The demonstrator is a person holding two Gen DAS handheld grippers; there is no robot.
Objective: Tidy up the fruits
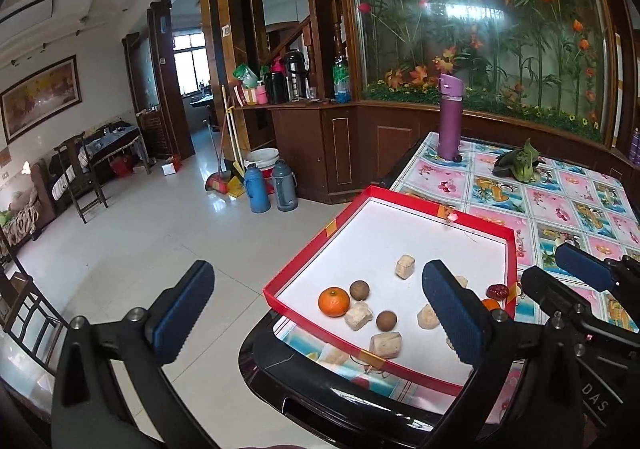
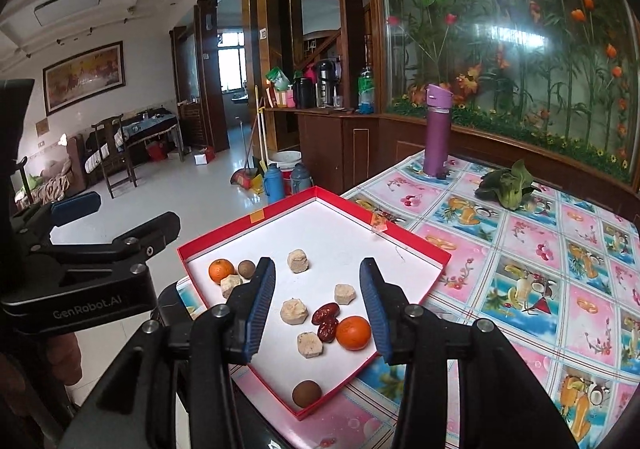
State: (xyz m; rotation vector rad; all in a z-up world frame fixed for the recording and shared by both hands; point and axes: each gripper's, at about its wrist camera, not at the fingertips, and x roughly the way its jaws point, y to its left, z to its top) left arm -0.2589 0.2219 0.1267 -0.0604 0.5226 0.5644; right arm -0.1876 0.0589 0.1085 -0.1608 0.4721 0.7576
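Red-walled tray (image 2: pixel 404 245) of fruits lies on the surface. Left gripper (image 1: pixel 316 313) hovers at its corner, jaws wide and empty. Right gripper (image 2: pixel 320 309) hangs above an orange (image 2: pixel 353 333), jaws likewise parted.

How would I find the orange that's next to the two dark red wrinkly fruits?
Look at the table with the fruit-picture cloth and find the red box with the white inside. Between the right gripper fingers lie two red dates. The orange touches them on their right; the other orange sits far off by a brown ball.
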